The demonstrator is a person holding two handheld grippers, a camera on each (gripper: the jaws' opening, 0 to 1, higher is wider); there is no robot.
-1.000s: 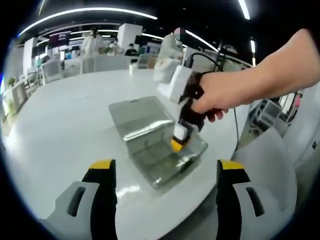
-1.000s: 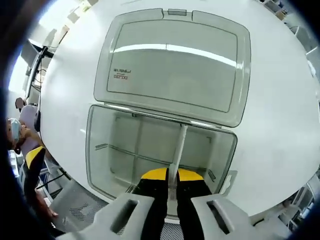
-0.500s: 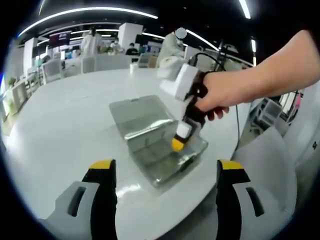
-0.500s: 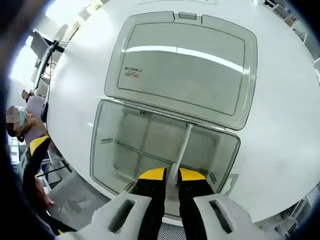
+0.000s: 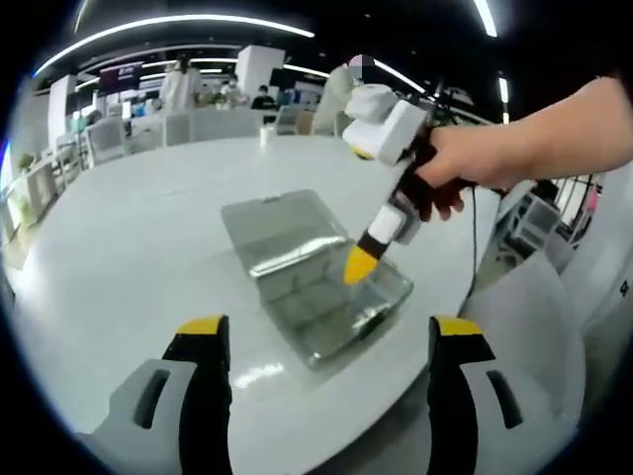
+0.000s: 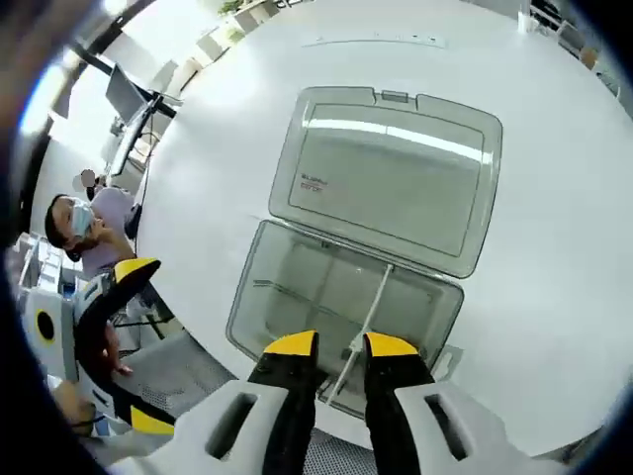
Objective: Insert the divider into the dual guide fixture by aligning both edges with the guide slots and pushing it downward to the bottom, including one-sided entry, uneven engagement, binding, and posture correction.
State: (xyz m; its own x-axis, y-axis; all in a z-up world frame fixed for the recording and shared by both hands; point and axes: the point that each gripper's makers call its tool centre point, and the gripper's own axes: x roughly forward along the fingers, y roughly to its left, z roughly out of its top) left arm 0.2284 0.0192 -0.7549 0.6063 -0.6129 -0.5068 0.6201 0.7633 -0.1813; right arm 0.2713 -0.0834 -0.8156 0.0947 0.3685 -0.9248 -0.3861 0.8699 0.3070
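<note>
a: where do we have the divider (image 6: 368, 315) now?

b: it stands inside the clear box (image 6: 297, 297), across the tray part, with its far end at the hinge wall. the lid (image 6: 391, 178) lies flat open behind it on the white table (image 6: 554, 247).

a: and our right gripper (image 6: 341, 348)?

b: its jaws stand a little apart, on both sides of the divider's near end. we cannot tell if they touch it; we think they are loose, because the plate seems to sit in its slots.

a: the left gripper (image 5: 326, 341)?

b: wide and holding nothing, well apart from the box. we keep it back so the right hand (image 5: 460, 173) has room above the fixture.
</note>
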